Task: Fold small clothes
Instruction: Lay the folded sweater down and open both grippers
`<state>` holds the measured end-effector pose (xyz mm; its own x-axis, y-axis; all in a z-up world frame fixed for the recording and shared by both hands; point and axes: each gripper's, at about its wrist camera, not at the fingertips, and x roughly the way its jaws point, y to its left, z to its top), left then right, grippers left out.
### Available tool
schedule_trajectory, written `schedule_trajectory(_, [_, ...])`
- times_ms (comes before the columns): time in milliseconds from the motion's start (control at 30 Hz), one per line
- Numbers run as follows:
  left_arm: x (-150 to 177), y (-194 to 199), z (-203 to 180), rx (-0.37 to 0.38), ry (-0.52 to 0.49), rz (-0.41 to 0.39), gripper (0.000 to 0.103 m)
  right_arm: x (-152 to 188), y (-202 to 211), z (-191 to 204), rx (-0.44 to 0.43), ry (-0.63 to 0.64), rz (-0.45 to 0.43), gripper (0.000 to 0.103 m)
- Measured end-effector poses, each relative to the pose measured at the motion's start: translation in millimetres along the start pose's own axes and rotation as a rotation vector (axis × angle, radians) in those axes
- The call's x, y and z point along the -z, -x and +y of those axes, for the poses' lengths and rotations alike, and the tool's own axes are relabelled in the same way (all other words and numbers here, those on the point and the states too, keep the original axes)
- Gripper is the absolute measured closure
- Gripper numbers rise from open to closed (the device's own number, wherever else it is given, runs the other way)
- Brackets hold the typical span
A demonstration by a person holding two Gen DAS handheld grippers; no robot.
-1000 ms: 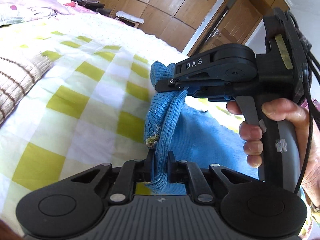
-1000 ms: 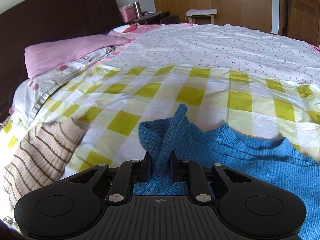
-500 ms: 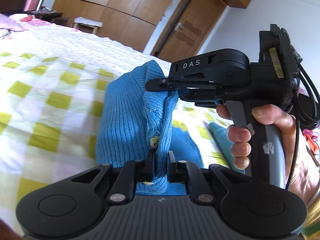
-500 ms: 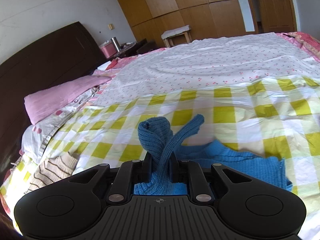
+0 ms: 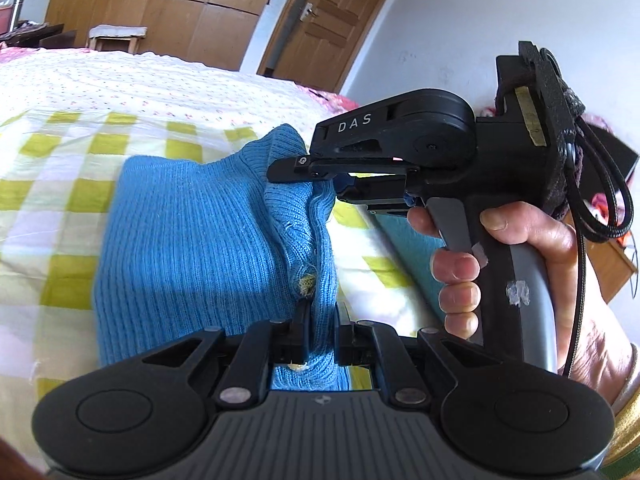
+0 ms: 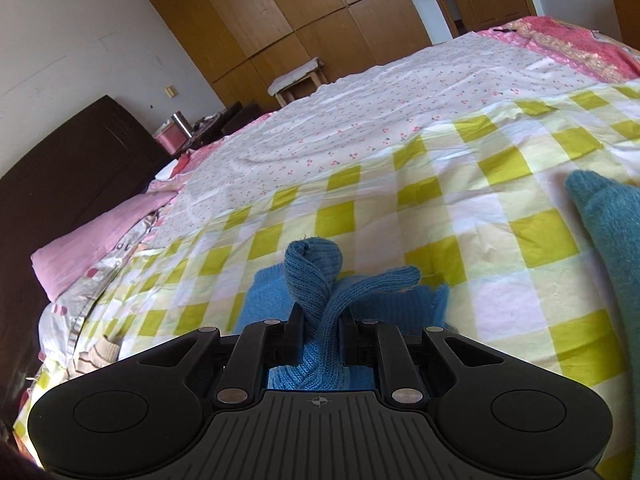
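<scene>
A blue ribbed knit sweater [image 5: 192,240] lies partly doubled over on the yellow-checked bedsheet [image 5: 60,200]. My left gripper [image 5: 320,320] is shut on a bunched edge of it, near a small frayed yellow spot. In the left wrist view my right gripper [image 5: 316,188], held in a hand [image 5: 500,248], is shut on another raised edge of the same sweater just beyond. In the right wrist view the right gripper [image 6: 320,320] pinches a twisted fold of blue sweater [image 6: 316,268], with the rest of the garment under it on the sheet.
A teal knit garment [image 6: 608,232] lies on the bed at the right. A beige striped garment [image 6: 100,354] sits at the lower left, near pink pillows [image 6: 88,248] and a dark headboard [image 6: 60,184]. Wooden wardrobes [image 5: 160,12] and a door [image 5: 320,24] stand behind.
Both grippers have carried their held sweater edges sideways across the bed, away from the beige striped garment, laying one part of the sweater over the rest. Both stayed shut.
</scene>
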<state>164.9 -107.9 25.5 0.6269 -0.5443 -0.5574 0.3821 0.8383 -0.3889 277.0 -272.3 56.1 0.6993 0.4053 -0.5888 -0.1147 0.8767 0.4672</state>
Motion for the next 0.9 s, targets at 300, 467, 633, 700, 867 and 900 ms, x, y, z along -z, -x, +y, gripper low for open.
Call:
schedule_trajectory(300, [23, -25, -29, -0.078, -0.127, 0.082, 0.086, 25, -6, -46, 0.014, -0.077, 0.044, 0.084])
schedule_trajectory(467, [24, -21, -40, -0.090, -0.159, 0.081, 0.079, 25, 4, -48, 0.029, -0.067, 0.022, 0.081])
schedule_trajectory(633, [22, -9, -37, -0.072, -0.166, 0.080, 0.078, 26, 16, -38, 0.100, -0.020, -0.009, 0.081])
schedule_trajectory(700, [24, 0, -37, -0.069, -0.183, 0.073, 0.077, 27, 24, -32, 0.129, 0.007, -0.029, 0.081])
schedule_trajectory(867, [25, 24, -29, -0.075, -0.194, 0.042, 0.077, 35, 50, -16, 0.122, 0.035, -0.069, 0.081])
schedule_trajectory(900, [25, 28, -28, -0.081, -0.195, 0.032, 0.077, 39, 54, -12, 0.111, 0.045, -0.068, 0.081])
